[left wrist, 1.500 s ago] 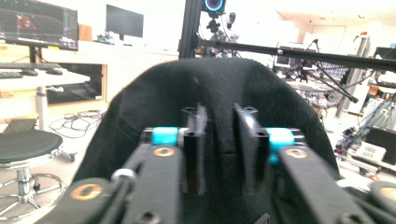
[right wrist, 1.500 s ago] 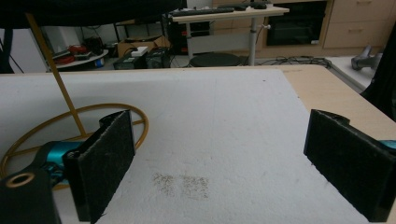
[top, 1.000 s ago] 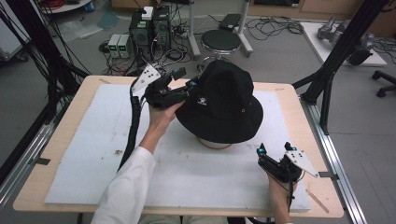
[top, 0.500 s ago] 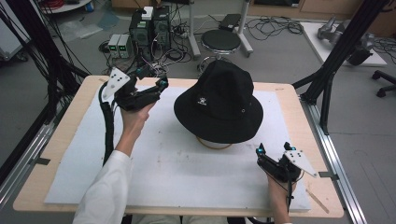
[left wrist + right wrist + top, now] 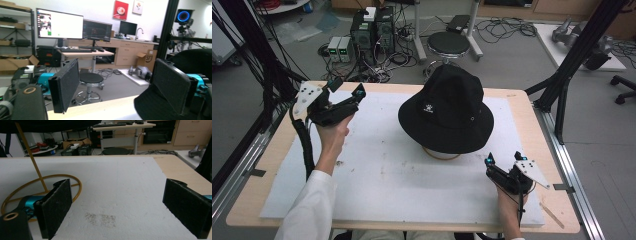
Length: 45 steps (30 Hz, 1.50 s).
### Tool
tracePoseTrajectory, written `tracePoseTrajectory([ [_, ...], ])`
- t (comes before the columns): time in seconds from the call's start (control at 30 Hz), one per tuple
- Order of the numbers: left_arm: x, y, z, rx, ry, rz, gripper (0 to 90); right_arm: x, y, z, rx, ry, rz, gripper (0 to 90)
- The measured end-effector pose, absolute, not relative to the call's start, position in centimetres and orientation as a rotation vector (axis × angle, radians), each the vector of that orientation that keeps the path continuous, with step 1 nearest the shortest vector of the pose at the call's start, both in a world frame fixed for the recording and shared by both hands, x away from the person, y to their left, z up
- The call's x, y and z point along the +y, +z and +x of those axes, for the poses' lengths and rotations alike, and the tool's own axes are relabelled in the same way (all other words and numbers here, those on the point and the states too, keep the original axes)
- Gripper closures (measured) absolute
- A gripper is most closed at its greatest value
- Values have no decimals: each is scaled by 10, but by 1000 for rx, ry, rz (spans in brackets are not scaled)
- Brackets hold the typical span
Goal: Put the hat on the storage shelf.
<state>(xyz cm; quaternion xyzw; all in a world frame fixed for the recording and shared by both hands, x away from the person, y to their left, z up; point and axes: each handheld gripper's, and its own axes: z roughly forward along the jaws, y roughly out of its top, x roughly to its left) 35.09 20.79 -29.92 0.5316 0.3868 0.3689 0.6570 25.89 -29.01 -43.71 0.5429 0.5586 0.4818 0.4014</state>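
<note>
The black cloth bucket hat (image 5: pixel 447 112) is sitting on a thin gold wire stand (image 5: pixel 37 188), hiding all but its ring base, mid-mat. The left gripper (image 5: pixel 348 91), jaws just opening and empty, is hovering well left of it; the right gripper (image 5: pixel 502 162) is resting released near the white mat's (image 5: pixel 387 170) corner

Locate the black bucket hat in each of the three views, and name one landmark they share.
High view: black bucket hat at the table's centre, perched on a gold wire stand.
Left gripper view: its dark brim and crown at the lower right, behind the right-hand jaw.
Right gripper view: its brim underside along the top edge, above the stand.
Shared landmark: the round black stool behind the table.
</note>
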Motion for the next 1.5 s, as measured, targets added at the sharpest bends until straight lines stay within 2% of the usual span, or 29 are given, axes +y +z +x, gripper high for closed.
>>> tracePoseTrajectory([
  [0.63,262,-326,318,982,981,1152,204,-291,-437,258,1405,1215,1386,80],
  [1.5,296,-376,286,1109,1076,1155,205,-289,-439,260,1404,1236,1414,80],
])
